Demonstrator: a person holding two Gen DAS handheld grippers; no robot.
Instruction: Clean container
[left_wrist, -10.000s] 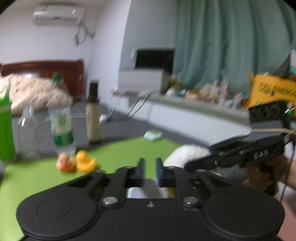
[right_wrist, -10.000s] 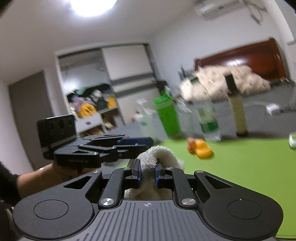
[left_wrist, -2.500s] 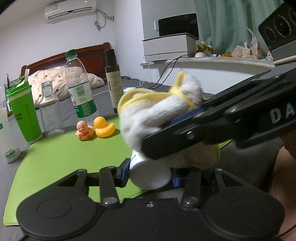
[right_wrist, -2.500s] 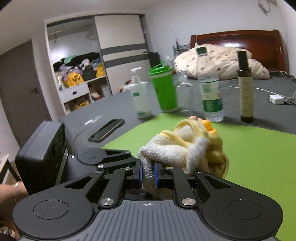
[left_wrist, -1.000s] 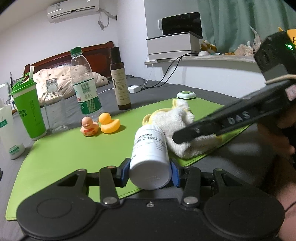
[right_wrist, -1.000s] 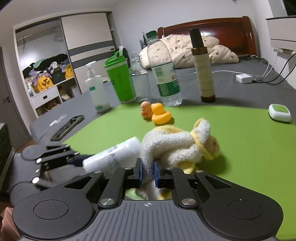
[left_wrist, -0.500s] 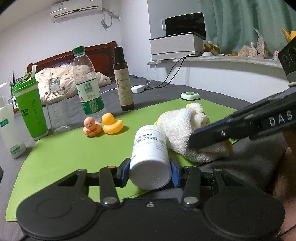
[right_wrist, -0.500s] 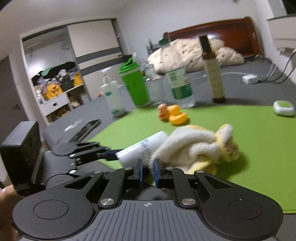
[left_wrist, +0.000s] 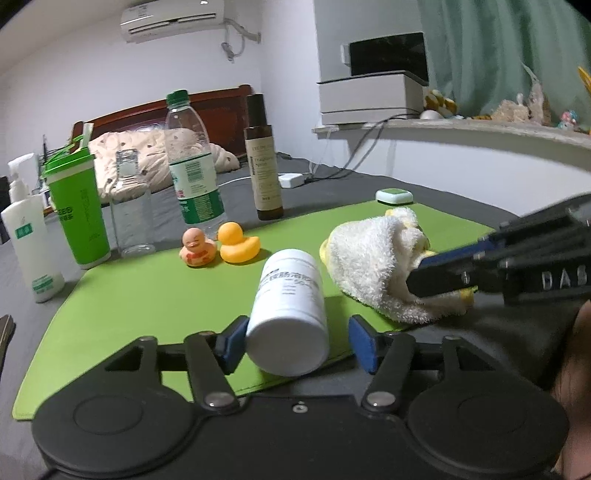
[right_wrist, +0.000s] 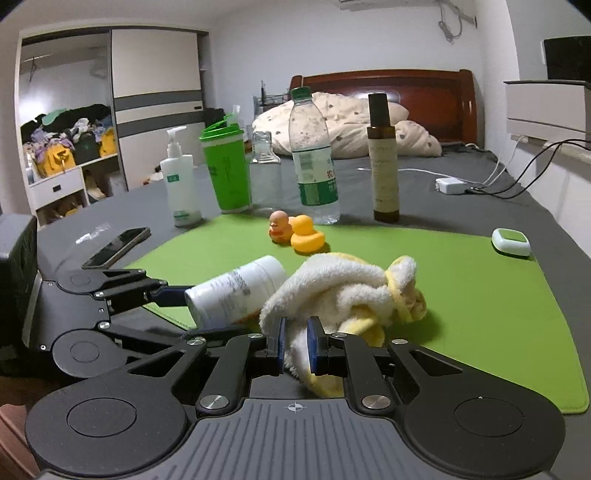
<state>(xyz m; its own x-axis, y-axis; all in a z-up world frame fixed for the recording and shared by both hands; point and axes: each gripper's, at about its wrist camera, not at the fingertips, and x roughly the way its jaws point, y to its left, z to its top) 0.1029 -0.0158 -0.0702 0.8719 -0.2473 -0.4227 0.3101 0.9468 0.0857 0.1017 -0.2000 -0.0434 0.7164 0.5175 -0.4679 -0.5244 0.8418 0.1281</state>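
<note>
On the green mat (left_wrist: 147, 291), near edge: white container (left_wrist: 288, 310) lying between the left gripper's (left_wrist: 295, 341) opening jaws, pads clear; right gripper (right_wrist: 295, 345) clamps the towel (right_wrist: 351, 291) just beside it.

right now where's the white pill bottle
The pill bottle lies on its side at the near edge of the green mat, between the opening left gripper pads, just left of the towel.

Fluffy terry cloth (right_wrist: 343, 291); smooth plastic bottle (left_wrist: 288, 306)
</note>
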